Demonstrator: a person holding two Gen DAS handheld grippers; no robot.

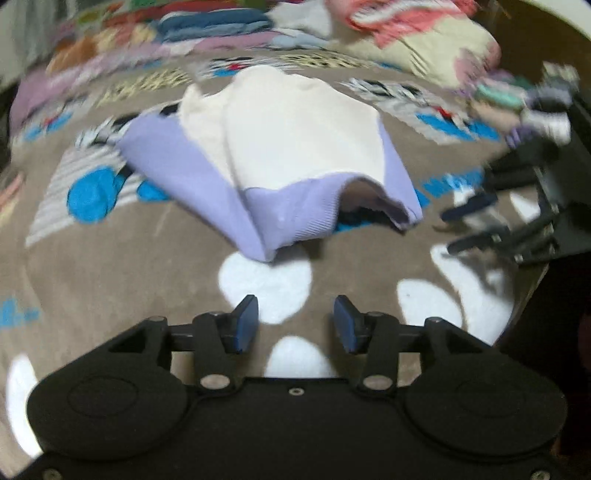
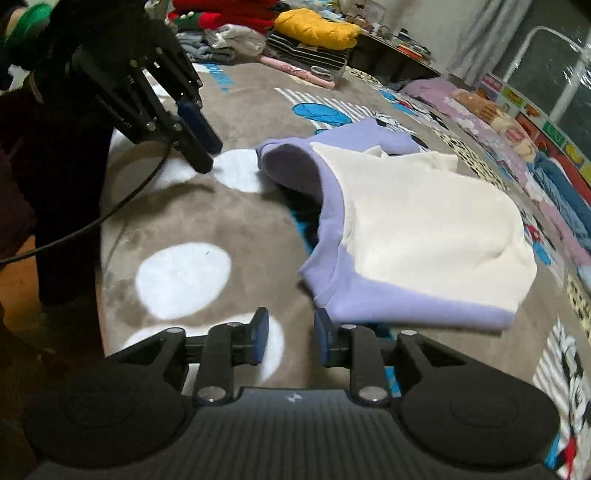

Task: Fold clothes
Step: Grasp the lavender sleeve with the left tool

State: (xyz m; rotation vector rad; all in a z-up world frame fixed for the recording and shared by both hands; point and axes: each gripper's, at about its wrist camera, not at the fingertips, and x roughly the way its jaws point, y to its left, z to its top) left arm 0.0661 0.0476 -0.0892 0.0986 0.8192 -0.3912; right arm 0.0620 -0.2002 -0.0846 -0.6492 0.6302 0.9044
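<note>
A white and lavender sweatshirt point(image 1: 280, 147) lies folded in a loose heap on the grey patterned blanket point(image 1: 110, 266); it also shows in the right wrist view point(image 2: 413, 229). My left gripper point(image 1: 295, 323) is open and empty, a short way in front of the lavender hem. It also shows in the right wrist view point(image 2: 201, 146), hovering left of the garment. My right gripper point(image 2: 290, 341) is open and empty, its right finger close to the lavender edge. It shows at the right of the left wrist view point(image 1: 469, 229), blurred.
Stacks of folded and loose clothes point(image 2: 314, 31) line the far side of the blanket point(image 2: 177, 206). More garments and printed bedding point(image 2: 524, 140) lie along the right edge. A black cable point(image 2: 110, 210) hangs from the left gripper. The floor edge is at the left.
</note>
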